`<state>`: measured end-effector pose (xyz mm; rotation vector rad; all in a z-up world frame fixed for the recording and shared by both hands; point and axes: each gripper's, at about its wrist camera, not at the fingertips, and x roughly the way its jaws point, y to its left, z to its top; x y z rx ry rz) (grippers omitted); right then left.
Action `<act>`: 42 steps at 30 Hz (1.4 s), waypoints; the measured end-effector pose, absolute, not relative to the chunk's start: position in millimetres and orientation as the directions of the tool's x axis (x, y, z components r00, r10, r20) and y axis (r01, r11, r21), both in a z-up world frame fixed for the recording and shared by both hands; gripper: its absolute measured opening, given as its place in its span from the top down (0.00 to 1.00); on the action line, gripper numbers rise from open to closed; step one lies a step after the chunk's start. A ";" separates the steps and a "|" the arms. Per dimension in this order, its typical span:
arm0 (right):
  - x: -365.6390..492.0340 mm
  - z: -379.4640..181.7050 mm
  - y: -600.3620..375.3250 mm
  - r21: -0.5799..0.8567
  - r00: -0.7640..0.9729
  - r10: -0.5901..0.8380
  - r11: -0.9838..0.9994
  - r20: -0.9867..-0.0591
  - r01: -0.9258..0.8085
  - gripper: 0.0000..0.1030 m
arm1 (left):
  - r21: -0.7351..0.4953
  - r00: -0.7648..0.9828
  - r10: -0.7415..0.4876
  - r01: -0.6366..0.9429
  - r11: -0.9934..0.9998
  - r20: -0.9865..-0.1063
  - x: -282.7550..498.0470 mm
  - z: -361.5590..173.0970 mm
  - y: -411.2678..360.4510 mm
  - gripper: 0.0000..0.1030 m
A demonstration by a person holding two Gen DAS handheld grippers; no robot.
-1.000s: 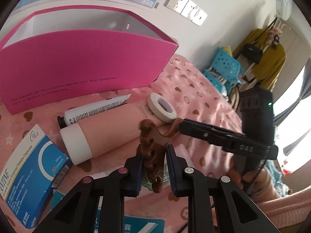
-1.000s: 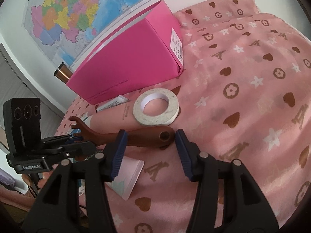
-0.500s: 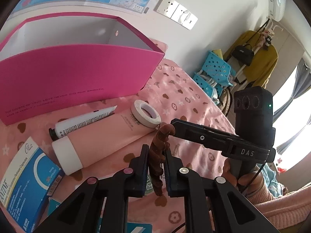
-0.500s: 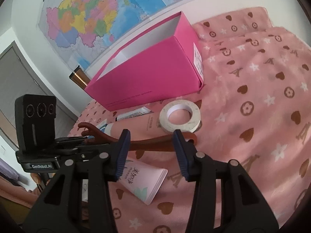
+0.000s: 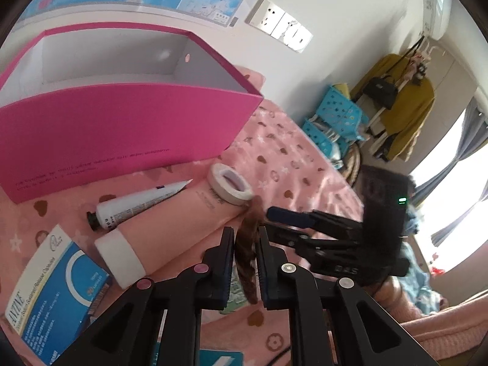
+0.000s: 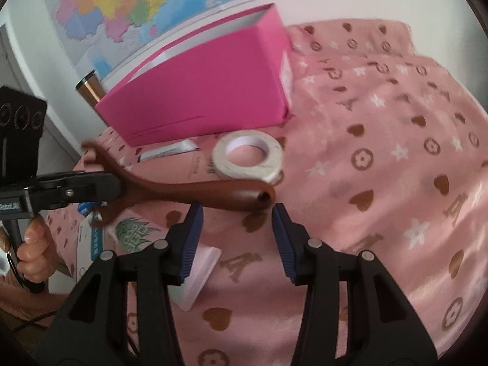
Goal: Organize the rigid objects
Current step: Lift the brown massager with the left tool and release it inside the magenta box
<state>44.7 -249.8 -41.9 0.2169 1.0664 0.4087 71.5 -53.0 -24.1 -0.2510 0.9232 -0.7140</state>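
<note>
My left gripper (image 5: 245, 245) is shut on a brown slingshot-shaped wooden piece (image 5: 247, 253) and holds it above the pink patterned cloth; it also shows in the right wrist view (image 6: 195, 190), stretched out level from the left gripper (image 6: 100, 187). My right gripper (image 6: 236, 225) is open and empty, its fingers just below the piece's handle end. An open pink box (image 5: 122, 122) stands behind, also in the right wrist view (image 6: 201, 91). A white tape roll (image 6: 247, 157) lies in front of it.
A white tube (image 5: 137, 206), a large pink tube (image 5: 170, 225) and a blue-white medicine box (image 5: 52, 296) lie on the cloth. A small tube with a green print (image 6: 137, 231) lies under the wooden piece. A copper flask (image 6: 88, 90) stands left of the pink box.
The left gripper has lifted the brown piece off the cloth and turned it on edge. The right gripper has stayed open and moved under the handle end.
</note>
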 end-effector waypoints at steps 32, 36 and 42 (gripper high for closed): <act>62.7 -44.0 -277.3 0.722 0.362 0.693 0.688 -0.624 -0.072 0.88 | -0.493 0.304 -0.665 0.481 0.725 -0.683 68.2 -47.6 -80.8 0.81; 62.6 -28.3 -273.6 0.717 0.372 0.699 0.687 -0.610 -0.116 0.88 | -0.490 0.313 -0.672 0.492 0.719 -0.671 69.8 -42.5 -83.3 0.73; 68.8 -18.7 -266.2 0.732 0.365 0.727 0.664 -0.582 -0.153 0.88 | -0.467 0.333 -0.683 0.534 0.705 -0.650 71.0 -28.4 -87.3 0.68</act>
